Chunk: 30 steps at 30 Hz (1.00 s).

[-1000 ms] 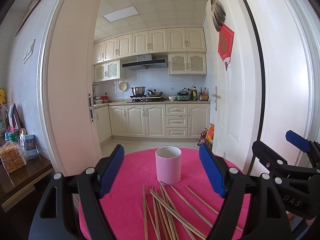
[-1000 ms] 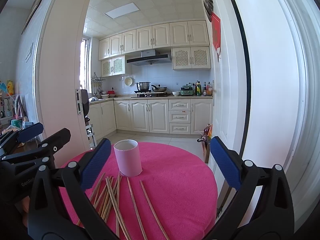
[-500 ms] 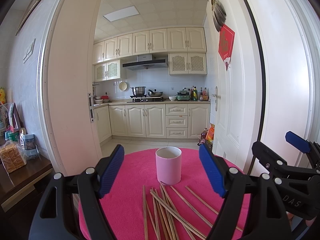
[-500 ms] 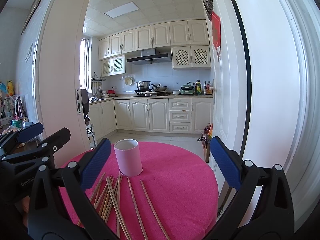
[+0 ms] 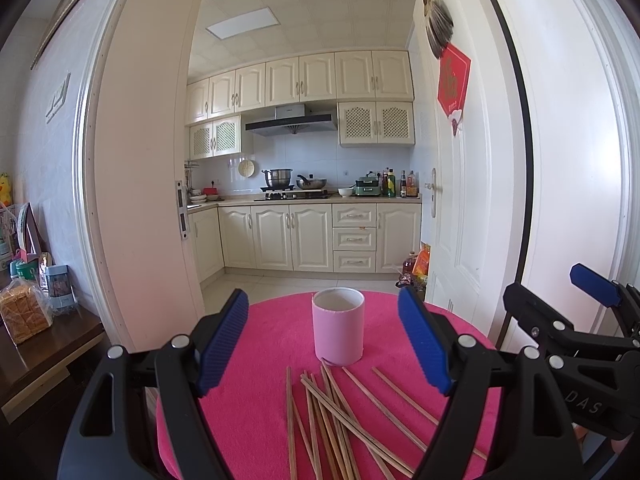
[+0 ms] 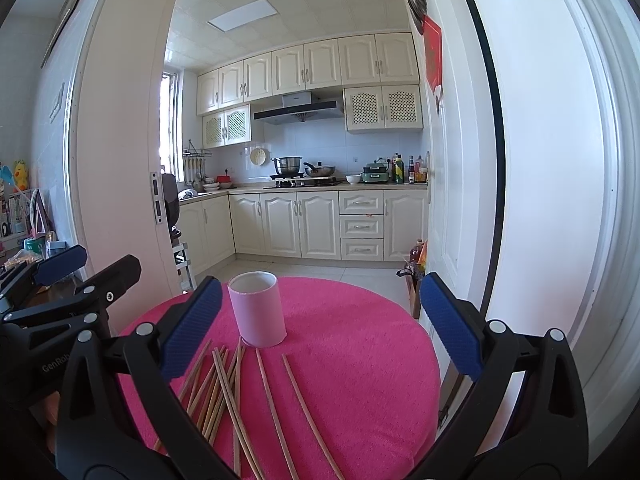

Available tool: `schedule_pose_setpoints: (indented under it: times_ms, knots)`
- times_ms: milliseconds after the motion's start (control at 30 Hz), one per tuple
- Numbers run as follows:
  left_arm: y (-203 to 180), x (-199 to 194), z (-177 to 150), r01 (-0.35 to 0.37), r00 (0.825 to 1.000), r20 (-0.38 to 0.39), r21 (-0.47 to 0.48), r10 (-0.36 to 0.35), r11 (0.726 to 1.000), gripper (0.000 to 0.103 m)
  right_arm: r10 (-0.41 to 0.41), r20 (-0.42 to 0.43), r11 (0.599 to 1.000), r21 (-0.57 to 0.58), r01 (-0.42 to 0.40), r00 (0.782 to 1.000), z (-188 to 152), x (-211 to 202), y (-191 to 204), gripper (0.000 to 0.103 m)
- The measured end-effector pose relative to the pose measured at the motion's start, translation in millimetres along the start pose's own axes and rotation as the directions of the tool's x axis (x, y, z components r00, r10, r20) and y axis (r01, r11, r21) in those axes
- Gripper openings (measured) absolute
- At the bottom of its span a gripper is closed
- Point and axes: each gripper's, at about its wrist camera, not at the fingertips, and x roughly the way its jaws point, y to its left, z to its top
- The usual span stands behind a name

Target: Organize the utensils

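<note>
- Now one pink cup [image 5: 338,326] is standing upright on the round pink table [image 6: 360,344].
- About ten wooden chopsticks [image 5: 332,420] are lying loose just in front of it.
- Left gripper [image 5: 325,342] and right gripper [image 6: 320,326] are both gaping wide, holding nothing.

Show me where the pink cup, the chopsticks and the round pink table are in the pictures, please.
pink cup [image 5: 338,332]: left wrist view, front wall.
chopsticks [image 6: 224,384]: right wrist view, middle of the loose pile.
round pink table [image 6: 360,352]: right wrist view, bare cloth right of the chopsticks.

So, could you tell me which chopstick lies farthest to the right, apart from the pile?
The rightmost chopstick, lying alone; the others overlap nearer the left tongs.
</note>
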Motion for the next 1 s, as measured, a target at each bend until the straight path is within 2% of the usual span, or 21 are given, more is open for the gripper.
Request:
schedule_pose_setpoints:
  times_ms: [433,633,733,833,933,1000]
  knots:
    - [4.1,15.6,-0.5,-0.011,0.999,-0.033,0.003,0.011,1.000,0.076,0.019,-0.048,1.000,0.003,-0.019,0.999,1.8,16.8,1.3,0.097]
    - [11.3,36.2,-8.8,-0.018,0.994,-0.109,0.010,0.019,1.000,0.076,0.090,-0.144,0.996,0.041,-0.085,0.985,-3.5,44.0,-0.9,0.097]
    - [13.4,50.0,-16.1,-0.003,0.986,-0.167,0.014,0.006,1.000,0.076,0.109,-0.155,0.993,0.065,-0.100,0.982,-8.3,54.4,-2.2,0.097]
    - [19.4,71.1,-25.0,0.036,0.962,-0.272,-0.005,-0.036,0.999,0.076,0.123,-0.186,0.991,0.068,-0.113,0.975,-12.4,68.1,-4.0,0.097]
    - [32.0,95.1,-36.1,0.042,0.922,-0.383,-0.033,-0.052,0.999,0.076,0.127,-0.260,0.991,0.063,-0.115,0.957,-17.4,86.9,-4.6,0.097]
    - [45.4,110.9,-45.1,0.039,0.886,-0.459,-0.072,-0.067,0.997,0.076,0.107,-0.309,0.994,0.026,-0.104,0.945,-23.8,99.4,-2.0,0.097]
